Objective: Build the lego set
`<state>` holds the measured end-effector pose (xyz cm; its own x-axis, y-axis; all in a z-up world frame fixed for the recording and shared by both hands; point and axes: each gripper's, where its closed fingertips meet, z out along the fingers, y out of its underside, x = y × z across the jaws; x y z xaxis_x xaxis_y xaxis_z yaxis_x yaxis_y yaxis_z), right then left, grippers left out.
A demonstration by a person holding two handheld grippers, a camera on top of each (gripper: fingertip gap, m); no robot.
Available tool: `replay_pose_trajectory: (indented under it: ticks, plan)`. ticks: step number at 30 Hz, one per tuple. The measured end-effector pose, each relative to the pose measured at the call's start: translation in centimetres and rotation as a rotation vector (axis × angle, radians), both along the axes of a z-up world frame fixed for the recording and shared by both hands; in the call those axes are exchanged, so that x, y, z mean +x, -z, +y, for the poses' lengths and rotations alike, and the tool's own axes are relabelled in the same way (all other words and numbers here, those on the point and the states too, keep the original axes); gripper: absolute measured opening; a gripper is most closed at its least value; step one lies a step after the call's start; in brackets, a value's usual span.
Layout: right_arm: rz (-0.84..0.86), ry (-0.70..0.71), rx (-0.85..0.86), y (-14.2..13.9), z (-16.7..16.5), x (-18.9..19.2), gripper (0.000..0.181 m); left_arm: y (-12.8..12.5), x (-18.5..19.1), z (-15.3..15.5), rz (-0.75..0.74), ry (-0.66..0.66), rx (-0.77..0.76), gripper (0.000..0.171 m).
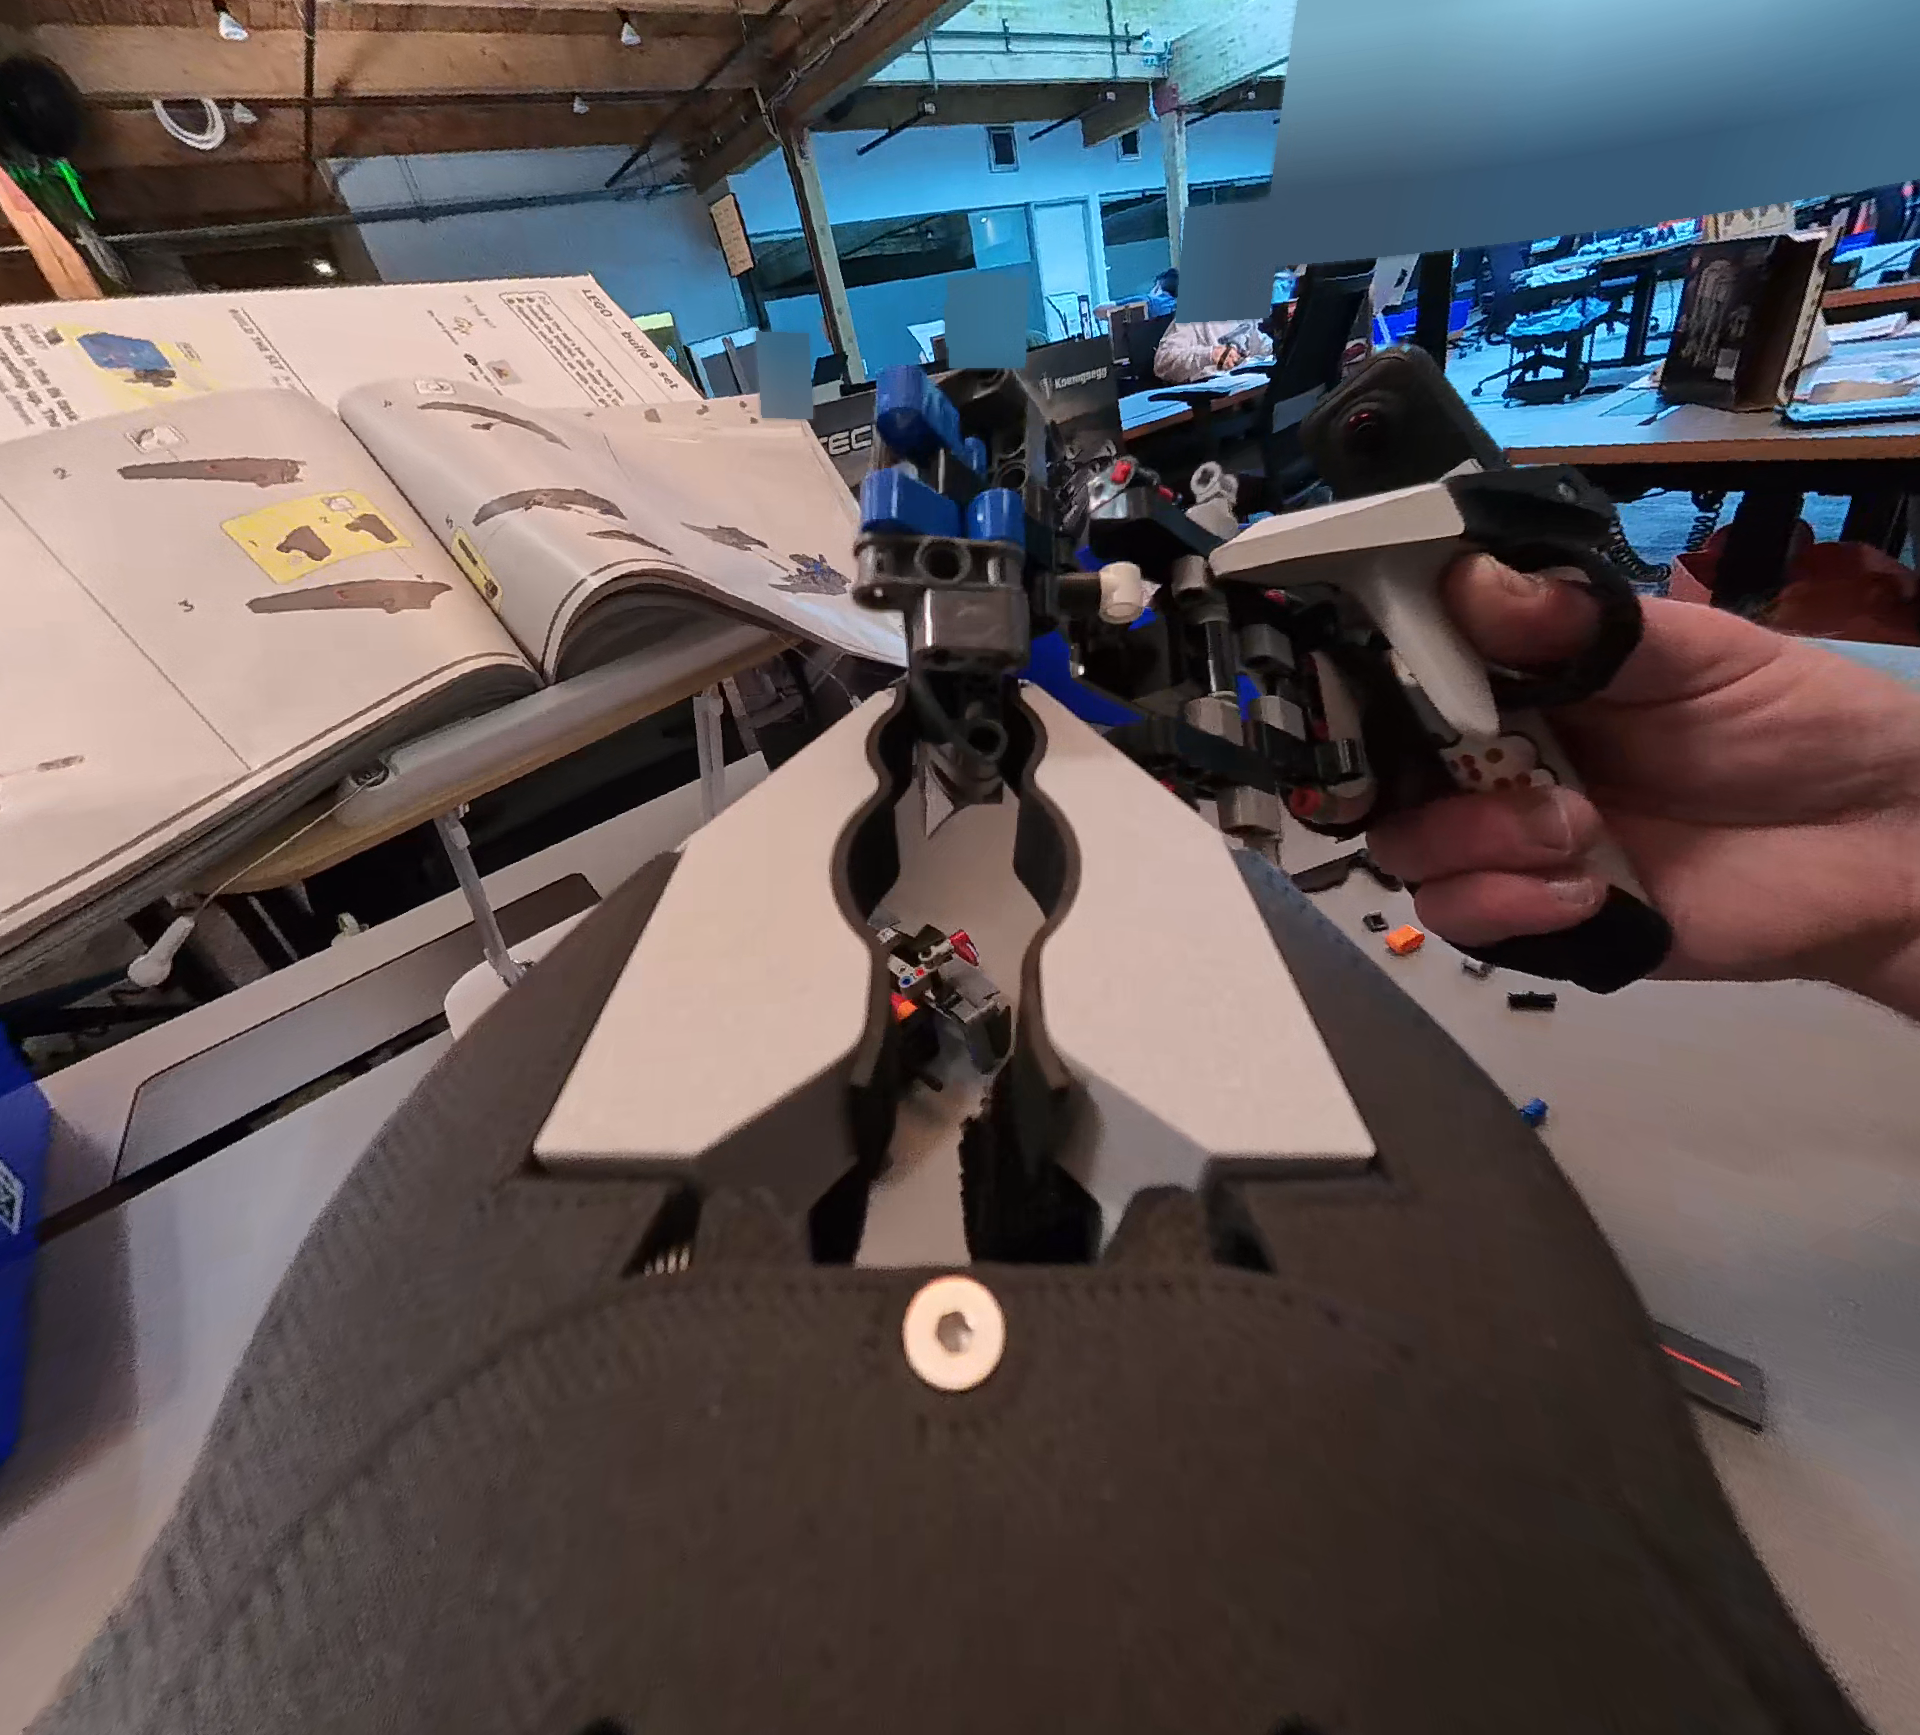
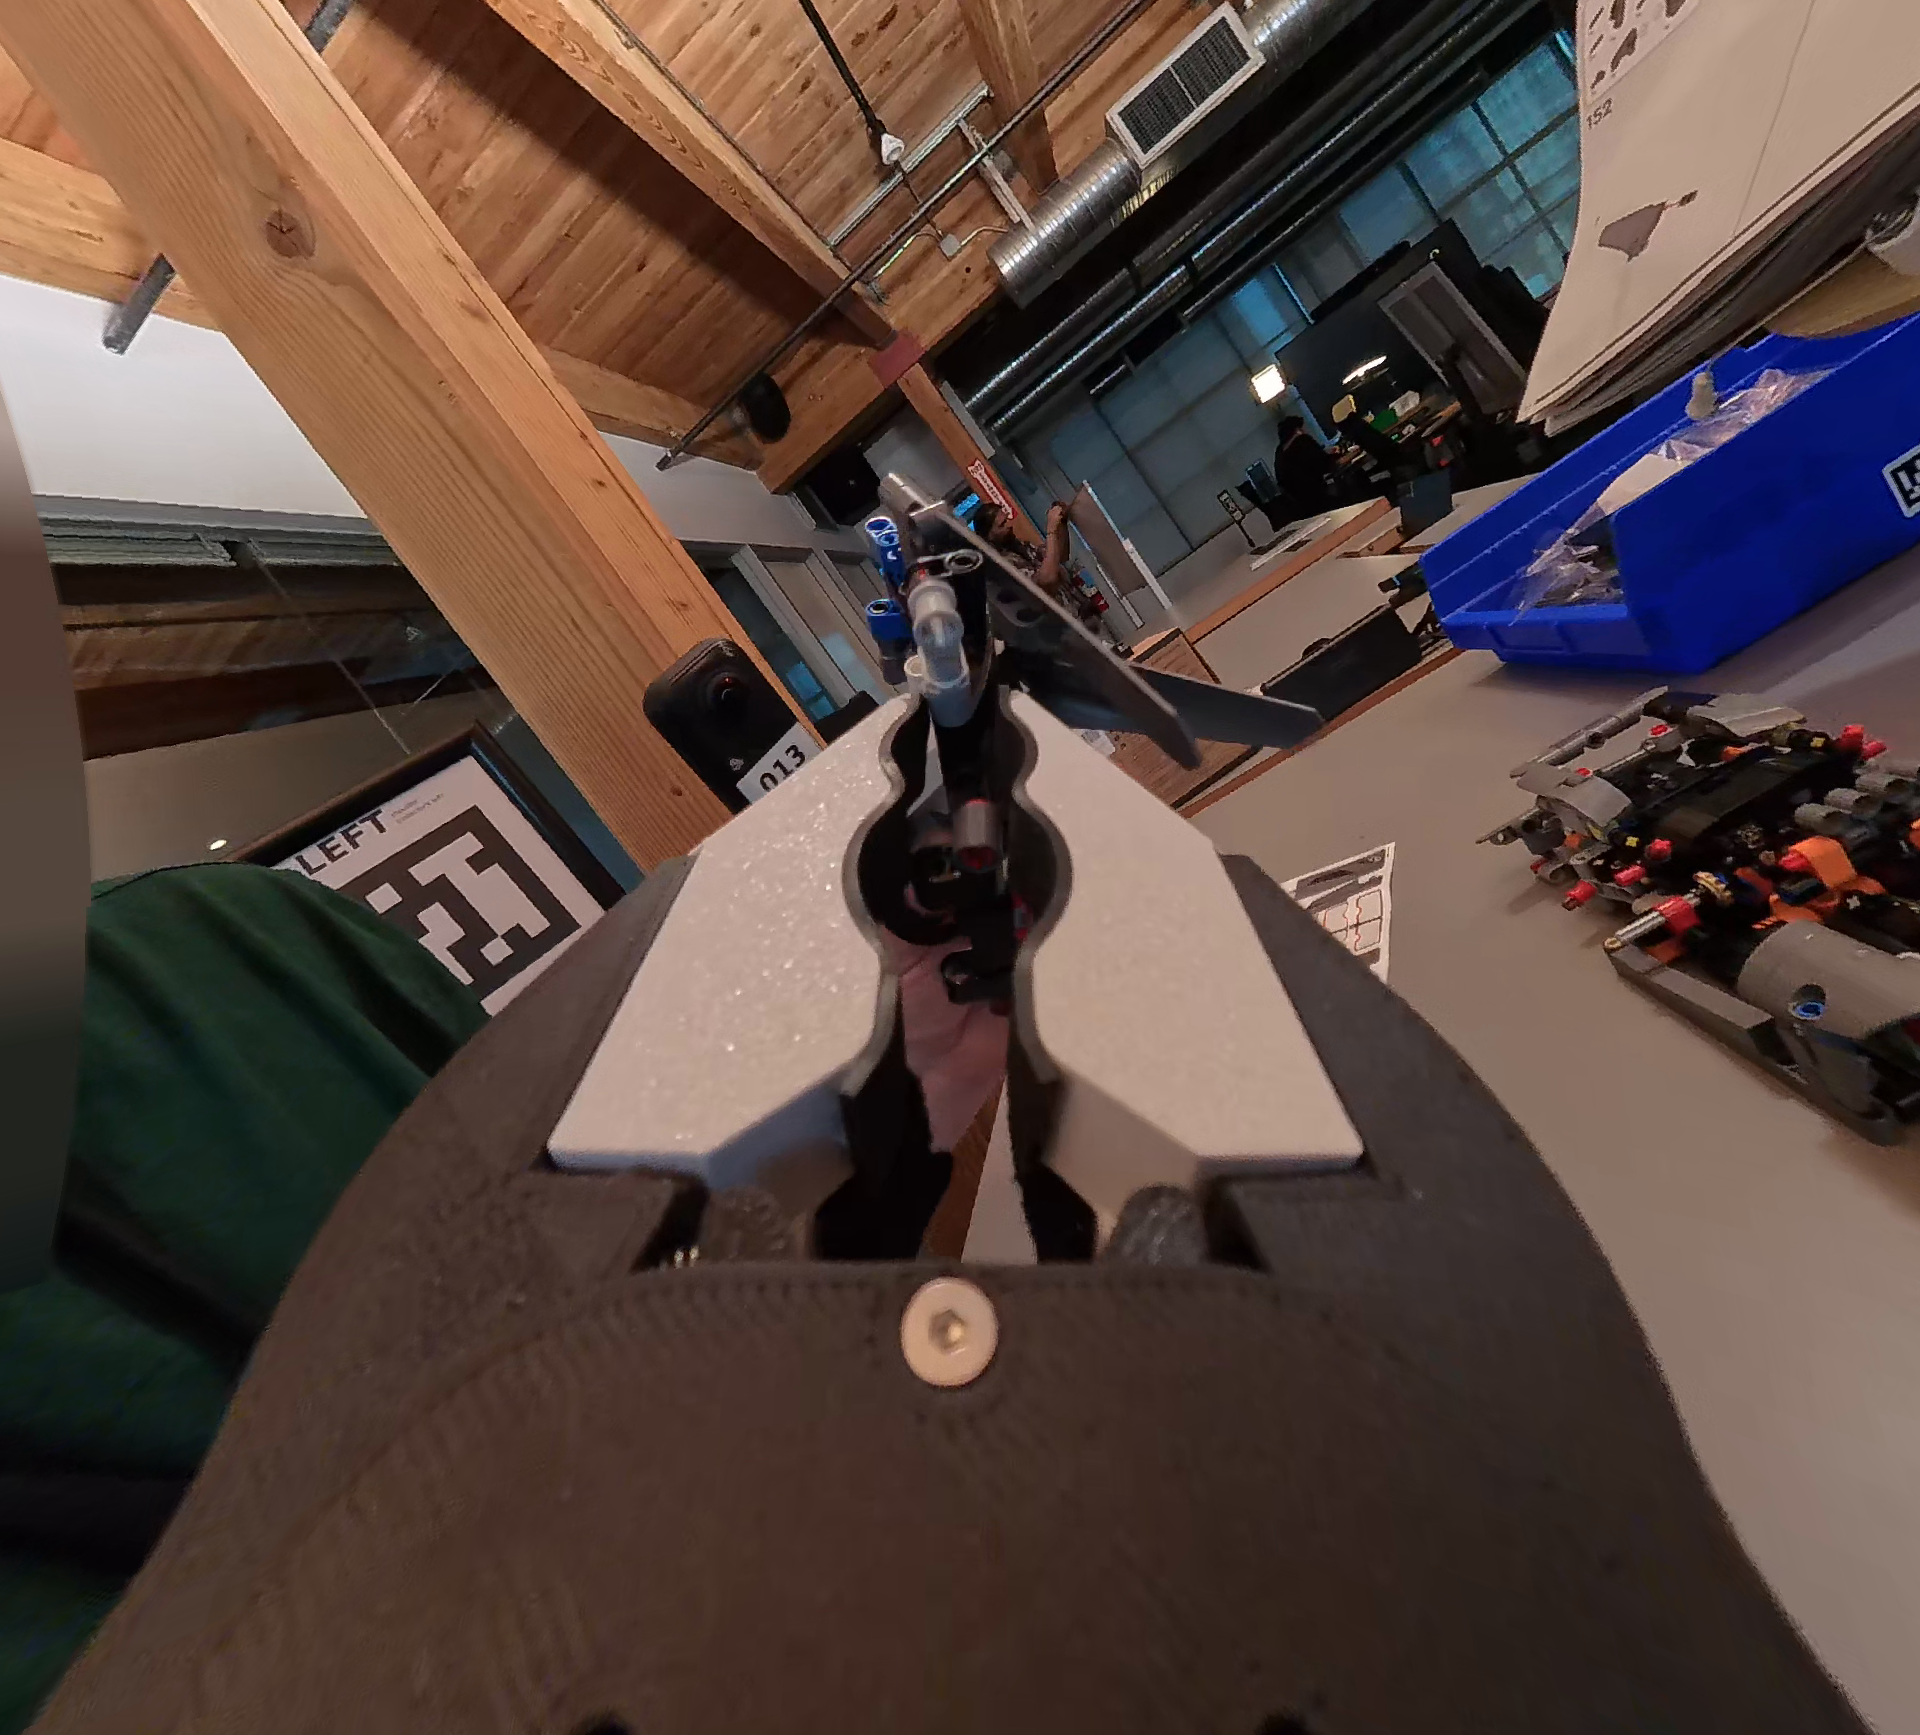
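Hidden behind the left gripper (image 1: 958, 729) fingers: the lower end of the lego subassembly (image 1: 997, 563), grip point not discernible. Cut off by the right edge in the right wrist view: the lego chassis (image 2: 1745, 896) and blue bin (image 2: 1704, 542). Too small to identify: loose pieces (image 1: 1455, 958) scattered on the table (image 1: 1662, 1166).

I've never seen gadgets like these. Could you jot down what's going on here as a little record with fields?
Left tongs: shut on the black, grey and blue brick sub-assembly, held in the air
Right tongs: shut on the same sub-assembly
Person's hand: squeezing the right tool's trigger
Open paper instruction booklet: propped on a stand to the left
Larger black, orange and red brick chassis: lying on the grey table
Blue plastic bin: beyond the chassis
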<state>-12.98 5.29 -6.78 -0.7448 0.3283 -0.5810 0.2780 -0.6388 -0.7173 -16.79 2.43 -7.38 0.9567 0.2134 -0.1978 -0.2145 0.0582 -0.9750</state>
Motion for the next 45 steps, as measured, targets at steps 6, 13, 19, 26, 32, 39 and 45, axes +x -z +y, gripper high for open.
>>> replay_pose_trajectory:
  ticks: [6,13,19,26,32,39,45]
  plan:
    - [0.005,0.032,0.014,0.5,0.8,-0.1,0.008,-0.4,-0.1,0.0,0.017,-0.012,-0.002,0.014]
    - [-0.012,0.042,0.031,0.7,0.9,0.0,0.007,-0.6,0.0,0.1,0.065,-0.048,-0.013,0.014]
    - [-0.035,0.054,0.006,0.3,0.7,0.4,0.007,-1.0,-0.1,-0.1,0.156,-0.112,-0.021,0.014]
    - [-0.033,0.063,0.002,-0.2,0.2,1.0,0.007,-0.9,-0.8,-0.1,0.185,-0.163,-0.022,0.014]
    - [-0.025,0.077,0.017,-0.3,0.2,1.1,0.007,-0.8,-0.8,-0.1,0.147,-0.131,-0.015,0.014]
    - [-0.028,0.061,0.010,-0.6,0.0,1.2,0.007,-0.7,-0.9,-0.1,0.136,-0.127,-0.023,0.014]
    - [-0.020,0.058,0.017,-1.0,-0.5,1.6,0.007,-0.7,-1.2,-0.2,0.141,-0.140,-0.028,0.014]
